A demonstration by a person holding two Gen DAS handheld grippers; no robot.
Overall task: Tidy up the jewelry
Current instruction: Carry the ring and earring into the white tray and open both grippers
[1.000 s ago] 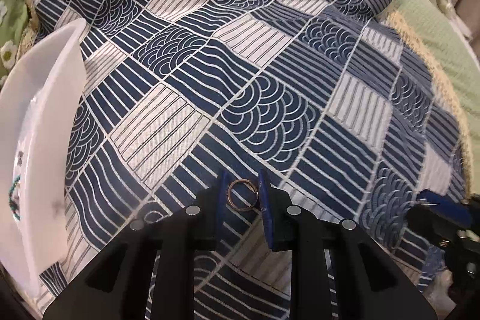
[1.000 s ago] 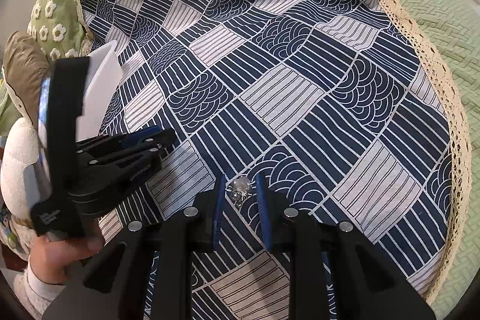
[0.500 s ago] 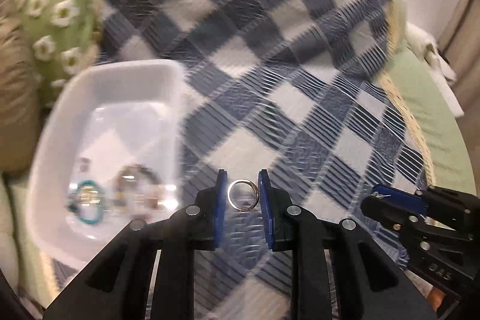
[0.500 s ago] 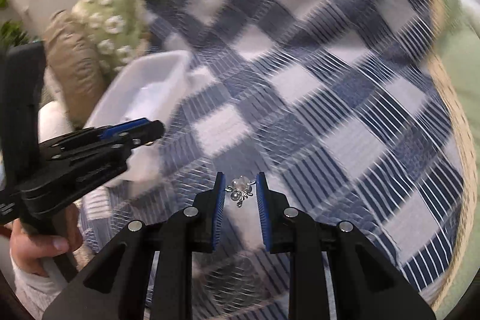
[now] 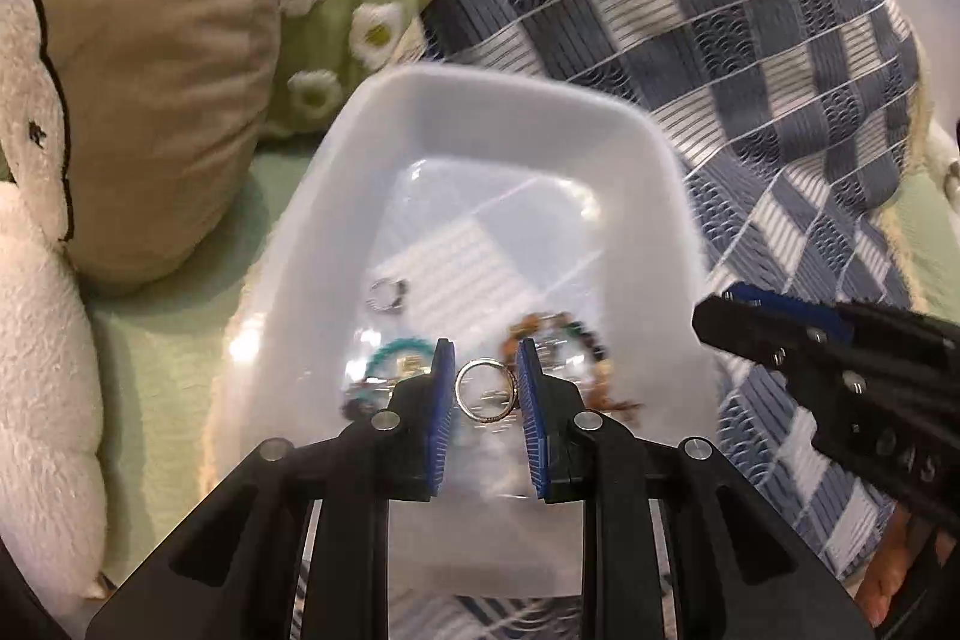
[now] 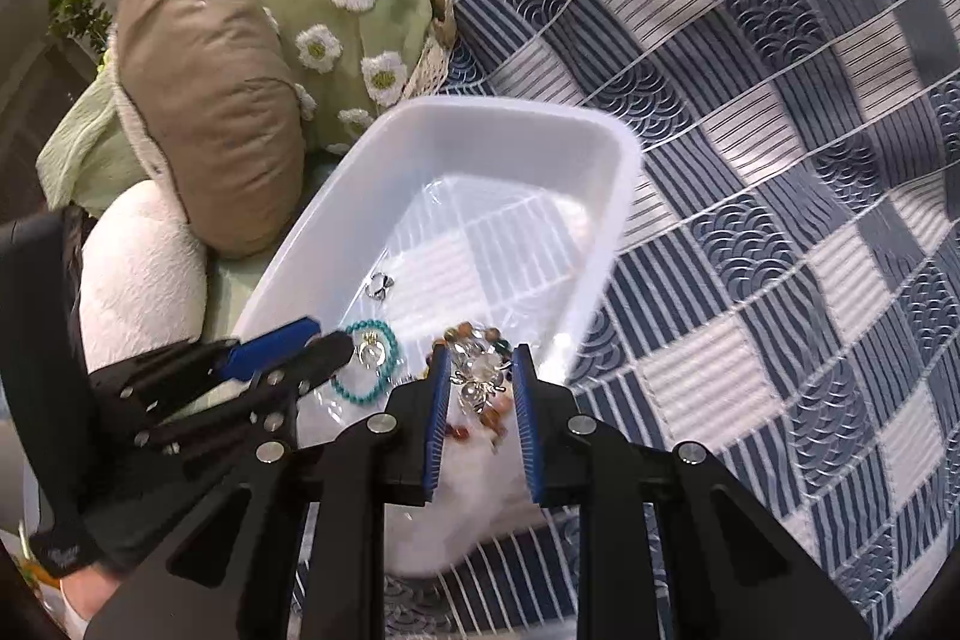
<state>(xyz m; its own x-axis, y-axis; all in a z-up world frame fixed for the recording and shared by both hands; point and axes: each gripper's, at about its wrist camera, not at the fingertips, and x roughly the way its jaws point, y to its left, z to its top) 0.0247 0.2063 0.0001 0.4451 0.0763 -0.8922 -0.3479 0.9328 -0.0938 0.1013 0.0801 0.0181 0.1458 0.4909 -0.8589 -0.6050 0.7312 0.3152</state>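
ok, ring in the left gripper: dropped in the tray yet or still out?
Out. The ring is clamped between the left gripper pads, above the white tray, not down with the bracelets.

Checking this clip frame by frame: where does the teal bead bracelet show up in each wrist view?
Left wrist view: the teal bead bracelet lies in the white tray, lower centre, just left of the left gripper and partly hidden by it.
Right wrist view: the bracelet lies in the tray's near left part, beside the left gripper's tip.
Shared landmark: the small silver ring lying just beyond the bracelet in the tray.
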